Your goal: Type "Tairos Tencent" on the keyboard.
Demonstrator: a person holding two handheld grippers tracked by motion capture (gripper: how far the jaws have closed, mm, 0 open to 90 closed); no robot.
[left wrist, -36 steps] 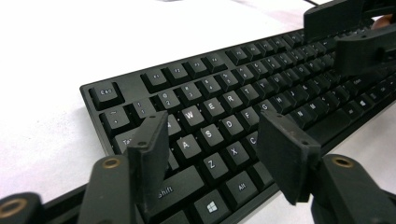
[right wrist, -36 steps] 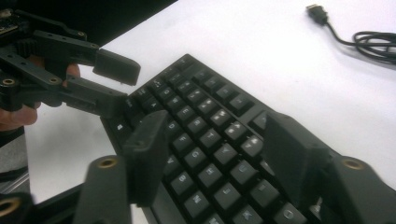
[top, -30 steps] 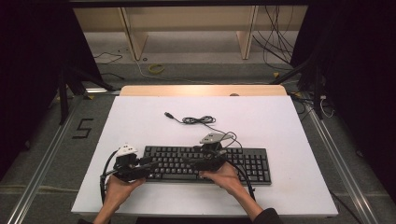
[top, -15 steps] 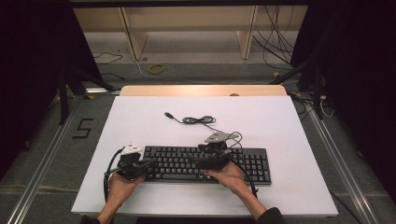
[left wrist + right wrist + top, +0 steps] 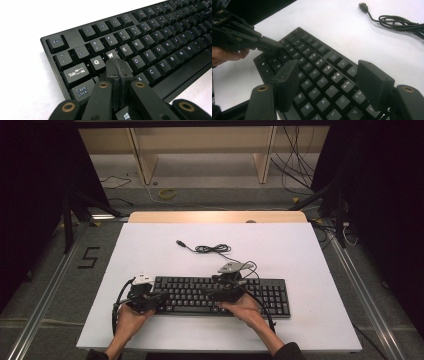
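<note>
White tabletop carries a black keyboard (image 5: 220, 295) near the person's edge. Over its left end the left gripper (image 5: 116, 65) has just clenched empty, tips at the W key; the right gripper (image 5: 332, 85) hovers released above mid-keys. Pressing keys seems underway; next needs a straight, gentle push down.

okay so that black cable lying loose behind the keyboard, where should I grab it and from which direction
Probably best at the bunched coil of the cable, coming straight down from above. It lies flat on the white table with bare surface around it, and the bundle gives the fingers more to close on than a single strand. The USB plug at the free end is rigid, but small and low.
</note>
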